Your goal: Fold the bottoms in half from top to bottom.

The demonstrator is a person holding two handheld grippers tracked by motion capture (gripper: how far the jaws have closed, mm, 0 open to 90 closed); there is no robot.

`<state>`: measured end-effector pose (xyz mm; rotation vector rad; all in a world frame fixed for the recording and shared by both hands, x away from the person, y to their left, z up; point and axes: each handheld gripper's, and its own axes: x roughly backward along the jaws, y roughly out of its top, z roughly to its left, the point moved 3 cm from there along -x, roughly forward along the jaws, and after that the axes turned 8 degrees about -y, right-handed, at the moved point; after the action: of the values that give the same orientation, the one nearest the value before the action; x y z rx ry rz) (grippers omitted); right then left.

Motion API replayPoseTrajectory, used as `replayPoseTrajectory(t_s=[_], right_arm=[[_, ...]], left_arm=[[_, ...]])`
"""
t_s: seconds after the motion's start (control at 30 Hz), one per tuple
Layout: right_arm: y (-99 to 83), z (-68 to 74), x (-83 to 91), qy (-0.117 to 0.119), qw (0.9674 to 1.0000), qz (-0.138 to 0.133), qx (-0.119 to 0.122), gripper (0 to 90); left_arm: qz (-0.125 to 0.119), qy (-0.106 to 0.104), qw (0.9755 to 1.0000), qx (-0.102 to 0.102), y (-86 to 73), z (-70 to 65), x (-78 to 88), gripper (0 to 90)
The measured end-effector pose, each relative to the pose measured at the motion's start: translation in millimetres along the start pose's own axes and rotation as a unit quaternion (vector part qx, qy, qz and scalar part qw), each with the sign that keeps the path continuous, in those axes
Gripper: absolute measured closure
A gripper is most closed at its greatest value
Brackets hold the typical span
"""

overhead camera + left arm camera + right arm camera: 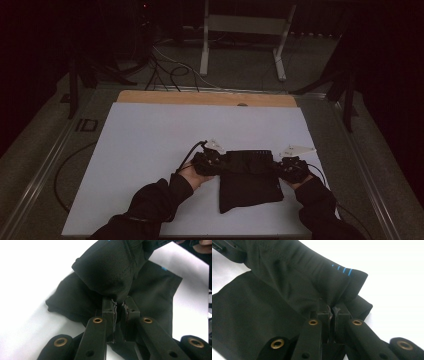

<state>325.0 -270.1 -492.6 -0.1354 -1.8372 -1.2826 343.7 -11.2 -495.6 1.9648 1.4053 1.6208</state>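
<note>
Black garment (248, 182) lies on the white worktop (150, 150), near its front edge. Left tongs (209, 162) clamped on the garment's far left corner — right tongs (290, 167) clamped on the far right corner. That far edge is raised and doubled back over the rest, blue marks (342, 269) showing; likely a fold in progress, both corners held to keep the edge straight.

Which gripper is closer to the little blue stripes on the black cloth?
Right. The right gripper pinches the black cloth just below the blue stripes; the left gripper grips the opposite end, far from them.
</note>
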Motion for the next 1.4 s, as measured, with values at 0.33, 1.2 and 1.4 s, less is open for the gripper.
replayPoseTrajectory(t_s=[0.33, 1.2, 1.4], right_arm=[[-8.0, 6.7, 1.6, 0.008, 0.9999, 0.007, 0.007, 86.4], [-27.9, 18.2, 3.5, 0.012, 0.9995, 0.028, 0.011, 86.3], [-33.0, 19.4, 2.2, 0.017, 0.9992, 0.034, 0.009, 86.1]], left_arm=[[0.004, 0.011, 0.9999, -0.004, -9.6, -7.8, 1.6, 83.5], [0.006, 0.023, 0.9996, 0.013, -29.8, -18.8, -1.7, 83.3], [0.008, 0.023, 0.9995, 0.019, -32.5, -17.4, -2.6, 83.2]])
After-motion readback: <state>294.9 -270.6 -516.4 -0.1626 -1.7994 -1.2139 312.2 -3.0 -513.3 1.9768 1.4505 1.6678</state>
